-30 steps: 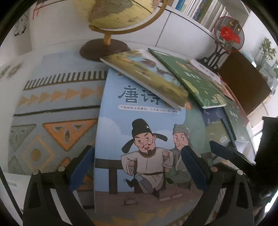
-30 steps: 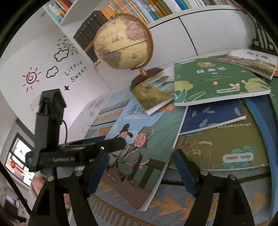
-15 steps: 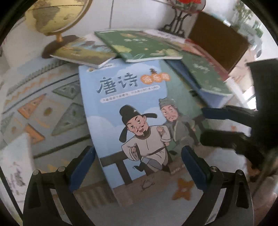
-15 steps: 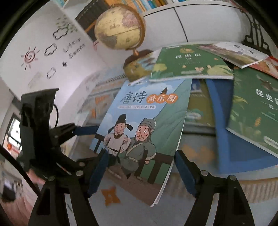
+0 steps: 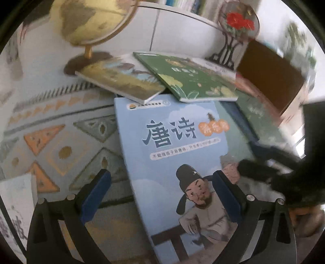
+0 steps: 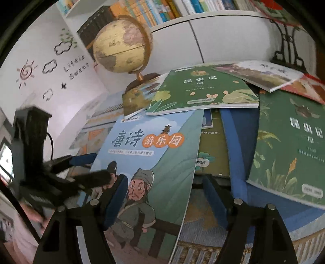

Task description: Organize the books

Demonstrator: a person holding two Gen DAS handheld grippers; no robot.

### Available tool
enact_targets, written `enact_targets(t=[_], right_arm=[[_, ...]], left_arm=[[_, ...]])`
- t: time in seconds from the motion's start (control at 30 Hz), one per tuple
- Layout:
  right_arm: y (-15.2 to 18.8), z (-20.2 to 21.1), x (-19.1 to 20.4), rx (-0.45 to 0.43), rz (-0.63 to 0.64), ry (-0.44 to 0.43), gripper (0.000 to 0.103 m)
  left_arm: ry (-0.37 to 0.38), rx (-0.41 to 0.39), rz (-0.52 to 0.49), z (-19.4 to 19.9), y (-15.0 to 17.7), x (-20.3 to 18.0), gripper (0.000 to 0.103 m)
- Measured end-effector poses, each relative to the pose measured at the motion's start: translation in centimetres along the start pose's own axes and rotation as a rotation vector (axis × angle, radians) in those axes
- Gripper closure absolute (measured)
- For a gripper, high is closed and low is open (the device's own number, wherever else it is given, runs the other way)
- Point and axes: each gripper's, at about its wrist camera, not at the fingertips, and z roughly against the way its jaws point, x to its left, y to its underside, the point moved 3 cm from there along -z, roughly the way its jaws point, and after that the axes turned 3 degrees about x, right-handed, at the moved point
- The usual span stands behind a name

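A light-blue book (image 5: 172, 146) with two cartoon men on its cover lies on the patterned cloth (image 5: 61, 146). Its top edge is tucked under an olive book (image 5: 121, 81) and a green book (image 5: 195, 81). My left gripper (image 5: 160, 195) is open, with one finger over the cloth and the other over the cover. The right view shows the same blue book (image 6: 154, 146) with its right edge running between the open jaws of my right gripper (image 6: 165, 201). The left gripper (image 6: 85, 168) sits at the book's left edge. Neither gripper presses on the book.
A globe (image 6: 121, 44) stands behind the pile. More books lie to the right: a second green book (image 6: 290, 142), a dark-blue one (image 6: 233, 142) and a white one (image 6: 264, 73). An ornament stand (image 5: 229, 50) and bookshelves (image 6: 162, 10) are at the back.
The blue book's whole title now shows; a second ago the olive book covered part of it. Both grippers have shifted sideways over the book and stayed open.
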Motion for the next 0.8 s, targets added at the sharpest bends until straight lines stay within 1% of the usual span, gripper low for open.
enact_targets(t=[0.03, 0.07, 0.1, 0.13, 0.17, 0.2, 0.23, 0.27, 0.3, 0.37, 0.5, 0.53, 0.67, 0.7, 0.8], right_arm=[[0.1, 0.0, -0.1, 0.0, 0.002, 0.0, 0.027], [0.2, 0.0, -0.1, 0.001, 0.0, -0.045, 0.036], [0.3, 0.1, -0.4, -0.001, -0.018, -0.054, 0.036], [0.3, 0.3, -0.5, -0.009, -0.027, -0.059, 0.039], [0.5, 0.6, -0.7, -0.017, -0.04, -0.069, 0.041], [0.6, 1.1, -1.3, -0.041, -0.073, -0.096, 0.049], [0.8, 1.4, -1.7, -0.054, -0.101, -0.121, 0.058], [1.0, 1.7, -2.3, -0.061, -0.135, -0.165, 0.063], [1.1, 1.8, -2.5, -0.057, -0.145, -0.196, 0.069], [1.4, 2.1, -2.4, -0.055, -0.148, -0.261, 0.071], [1.3, 2.8, -1.2, -0.07, -0.111, -0.331, 0.071], [1.3, 2.9, -1.0, -0.072, -0.101, -0.332, 0.071], [1.9, 2.7, -0.5, -0.046, -0.063, -0.257, 0.071], [2.0, 2.5, -0.7, -0.041, -0.074, -0.26, 0.071], [1.8, 2.6, -1.0, -0.052, -0.113, -0.322, 0.071]], left_arm=[[0.021, 0.005, -0.025, -0.2, -0.1, -0.6, 0.005], [0.023, -0.002, -0.043, 0.0, -0.1, -1.1, 0.006], [0.007, 0.001, -0.044, 0.0, 0.1, -1.3, 0.006], [0.011, -0.003, -0.037, 0.1, 0.1, -1.3, 0.007], [0.016, -0.007, -0.025, 0.2, 0.1, -1.1, 0.012], [0.017, -0.018, -0.008, 0.4, 0.1, -0.8, 0.016], [0.021, -0.028, 0.015, 0.9, 0.3, -0.3, 0.02], [0.02, -0.034, 0.035, 1.0, 0.4, 0.2, 0.024], [0.015, -0.039, 0.046, 1.1, 0.4, 0.4, 0.025], [0.009, -0.043, 0.057, 1.1, 0.4, 0.7, 0.026], [0.006, -0.043, 0.068, 0.9, 0.3, 1.3, 0.026], [0.009, -0.043, 0.071, 0.9, 0.3, 1.4, 0.026], [0.001, -0.043, 0.066, 1.0, 0.4, 1.2, 0.026], [-0.001, -0.042, 0.065, 1.0, 0.4, 1.2, 0.026], [-0.001, -0.041, 0.063, 1.1, 0.4, 1.2, 0.026]])
